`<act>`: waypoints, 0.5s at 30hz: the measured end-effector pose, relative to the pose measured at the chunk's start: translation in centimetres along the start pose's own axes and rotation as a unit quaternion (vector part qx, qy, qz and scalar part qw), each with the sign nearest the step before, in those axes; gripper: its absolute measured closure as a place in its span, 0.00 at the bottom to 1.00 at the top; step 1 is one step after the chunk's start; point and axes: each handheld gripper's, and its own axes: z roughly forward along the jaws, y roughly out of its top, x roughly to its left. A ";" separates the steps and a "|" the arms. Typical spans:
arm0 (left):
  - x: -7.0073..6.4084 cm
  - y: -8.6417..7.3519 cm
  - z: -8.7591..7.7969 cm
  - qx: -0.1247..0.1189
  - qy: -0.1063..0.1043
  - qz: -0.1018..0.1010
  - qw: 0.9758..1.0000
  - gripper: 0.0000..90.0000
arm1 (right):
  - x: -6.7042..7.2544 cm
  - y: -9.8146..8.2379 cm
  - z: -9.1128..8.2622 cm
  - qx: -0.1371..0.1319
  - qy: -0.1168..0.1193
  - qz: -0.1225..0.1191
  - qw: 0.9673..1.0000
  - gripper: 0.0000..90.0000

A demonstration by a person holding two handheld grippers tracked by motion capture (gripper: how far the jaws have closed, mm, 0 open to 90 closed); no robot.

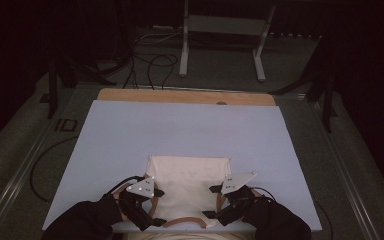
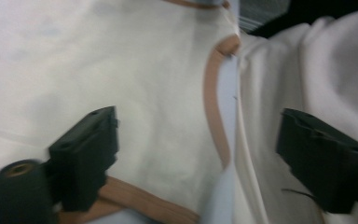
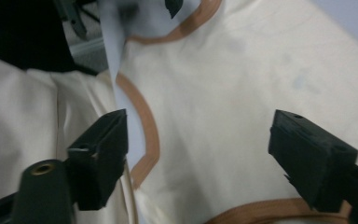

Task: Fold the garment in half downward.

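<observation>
Down at the near edge of the worktop [image 1: 130, 130], my two hand-held grippers sat on either side of a cream cloth bag [image 1: 190, 180] with tan trim. My left hand-held gripper [image 1: 147, 207] hovered over the bag's left side, jaws spread wide with nothing pinched between them; in the left gripper view [image 2: 191, 158] the tan strap [image 2: 214, 107] ran down between the two black jaws, untouched. My right hand-held gripper [image 1: 215, 202] mirrored it over the bag's right side, jaws likewise wide and empty — in the right gripper view [image 3: 196, 158] one jaw stood just beside the curved tan strap [image 3: 147, 126], the other over plain cream cloth.

The bag lay flat, its far edge straight and roughly parallel to the worktop's far edge, its near end reaching the worktop's front edge, where a tan handle [image 1: 185, 222] curved between my hand-held grippers. More cream fabric [image 3: 23, 126] hung past the front edge, below the pale blue surface.

Beyond the bag, the pale sheet ran open up to the wooden strip [image 1: 185, 96] at the back, and to both sides as well — plenty of bare surface. On the floor behind stood a grey frame [image 1: 222, 35] and loose black cables [image 1: 150, 60].
</observation>
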 end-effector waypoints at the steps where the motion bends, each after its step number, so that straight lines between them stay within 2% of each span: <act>1: 0.1 0.1 -0.1 -0.003 0.011 0.001 1.000 0.06 | -0.1 0.1 -0.1 -0.008 -0.005 -0.001 1.000 0.21; 2: 0.1 0.1 -0.1 -0.003 0.011 0.001 1.000 0.03 | -0.1 0.1 -0.1 -0.008 -0.005 -0.001 1.000 0.21; 3: 0.4 0.2 -0.3 -0.010 0.021 -0.004 1.000 0.03 | -0.2 0.1 -0.2 -0.015 -0.009 0.001 1.000 0.20; 5: 0.6 0.3 -0.6 -0.019 0.026 -0.010 0.999 0.01 | -0.5 0.4 -0.6 -0.032 -0.019 0.006 0.999 0.16; 9: 1.3 0.6 -1.2 -0.033 0.039 -0.014 0.999 0.01 | -1.3 0.5 -1.3 -0.054 -0.036 0.003 0.998 0.14; 12: 1.8 0.9 -1.7 -0.043 0.051 -0.012 0.998 0.00 | -2.0 0.7 -1.6 -0.056 -0.054 0.003 0.997 0.11; 15: 2.4 1.1 -2.2 -0.056 0.075 -0.013 0.996 0.00 | -2.8 0.7 -2.0 -0.060 -0.063 0.012 0.996 0.12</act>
